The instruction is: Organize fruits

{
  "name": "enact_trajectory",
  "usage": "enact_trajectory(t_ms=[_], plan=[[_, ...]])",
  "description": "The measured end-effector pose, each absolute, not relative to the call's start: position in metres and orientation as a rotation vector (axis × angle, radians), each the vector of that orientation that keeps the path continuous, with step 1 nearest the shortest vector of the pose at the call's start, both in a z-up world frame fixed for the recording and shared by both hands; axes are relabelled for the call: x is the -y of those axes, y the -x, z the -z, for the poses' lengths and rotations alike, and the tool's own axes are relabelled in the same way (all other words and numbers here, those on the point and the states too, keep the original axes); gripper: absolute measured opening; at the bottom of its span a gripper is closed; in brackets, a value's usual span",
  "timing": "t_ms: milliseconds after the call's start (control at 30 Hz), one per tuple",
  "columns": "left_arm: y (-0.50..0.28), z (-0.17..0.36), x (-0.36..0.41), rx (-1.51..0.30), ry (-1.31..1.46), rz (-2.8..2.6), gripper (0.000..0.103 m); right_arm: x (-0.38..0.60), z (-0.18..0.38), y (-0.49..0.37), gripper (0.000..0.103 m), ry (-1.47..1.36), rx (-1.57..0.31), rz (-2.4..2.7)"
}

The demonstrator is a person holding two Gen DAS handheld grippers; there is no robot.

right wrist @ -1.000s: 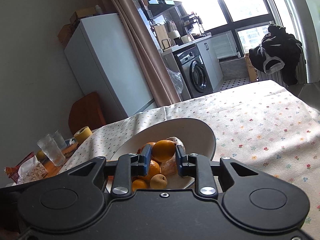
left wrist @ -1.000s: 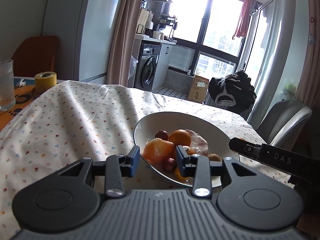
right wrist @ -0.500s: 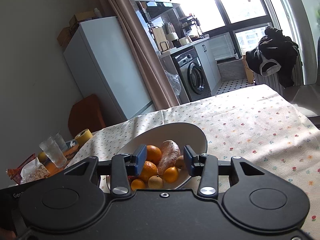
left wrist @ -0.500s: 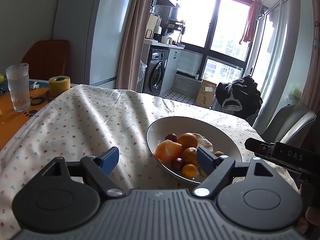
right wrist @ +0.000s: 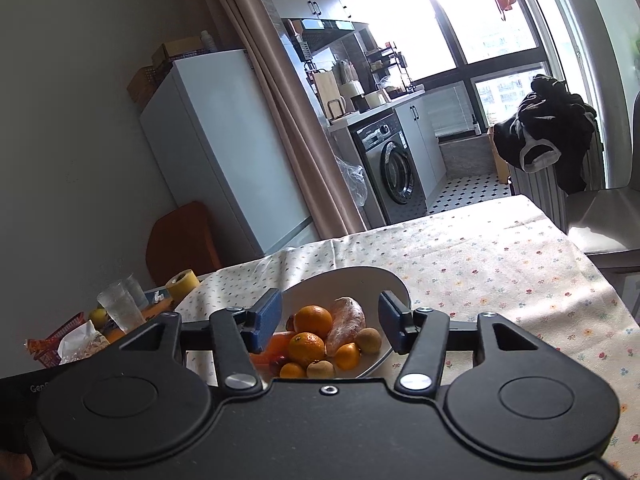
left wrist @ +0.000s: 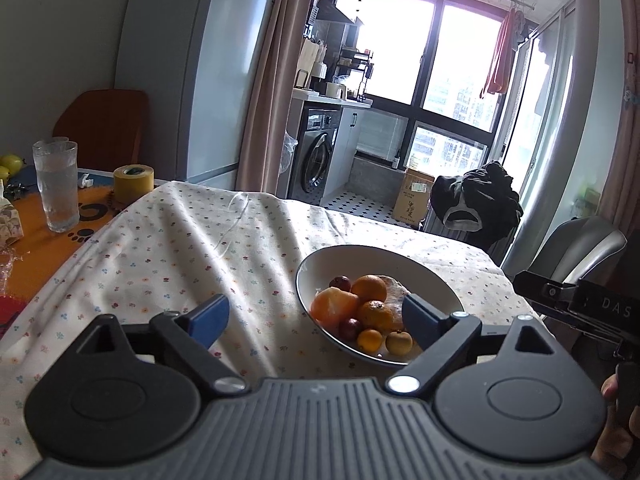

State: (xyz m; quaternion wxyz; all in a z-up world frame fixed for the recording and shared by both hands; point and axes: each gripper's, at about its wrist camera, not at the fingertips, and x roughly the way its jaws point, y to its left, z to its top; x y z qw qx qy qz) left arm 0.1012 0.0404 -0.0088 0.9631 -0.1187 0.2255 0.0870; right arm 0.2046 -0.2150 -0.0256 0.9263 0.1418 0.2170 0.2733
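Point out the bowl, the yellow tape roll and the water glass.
bowl (left wrist: pixel 320 264): left wrist view, bare inner wall.
yellow tape roll (left wrist: pixel 133 184): left wrist view, its side.
water glass (left wrist: pixel 56 184): left wrist view, mid-body.

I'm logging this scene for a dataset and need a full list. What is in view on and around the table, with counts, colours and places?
bowl: one, white, on the floral tablecloth
oranges: several, orange, piled in the bowl
dark red fruits: two, in the bowl among the oranges
small brownish fruit: at least one, near rim of the bowl
tablecloth: one, cream with small flowers, covering the table
glasses: two, clear, on the orange mat at the left
tape roll: one, yellow, behind the glasses
fridge: one, white, against the wall
washing machine: one, grey, under the counter
black garment: one, draped by the window
left gripper: black with blue pads, open, empty
right gripper: black with blue pads, open, empty
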Motion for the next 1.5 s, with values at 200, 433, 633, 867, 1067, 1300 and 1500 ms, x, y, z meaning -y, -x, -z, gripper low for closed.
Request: enact_trajectory(t_ms=[200,433,633,867,1067,1300,1500], plan=[[-0.091,-0.004,-0.043,-0.472,0.252,-0.163,0.095,0.224,0.012,-0.197,0.055,-0.312,-0.441,-0.570],[-0.070,-0.022,-0.042,-0.438,0.238,-0.169,0.098,0.233,0.001,-0.183,0.064,-0.289,-0.428,-0.577],[-0.058,-0.028,-0.042,-0.463,0.215,-0.158,0.101,0.229,-0.009,-0.171,0.085,-0.225,-0.437,-0.594],[-0.044,-0.035,-0.041,-0.483,0.193,-0.130,0.103,0.222,-0.017,-0.156,0.103,-0.157,-0.468,-0.628],[-0.035,-0.038,-0.037,-0.489,0.165,-0.099,0.103,0.228,-0.022,-0.148,0.103,-0.132,-0.518,-0.663],[-0.032,-0.034,-0.033,-0.513,0.147,-0.055,0.103,0.238,-0.019,-0.135,0.103,-0.063,-0.575,-0.663],[-0.033,-0.027,-0.033,-0.539,0.137,-0.058,0.103,0.246,-0.017,-0.132,0.103,-0.055,-0.587,-0.642]])
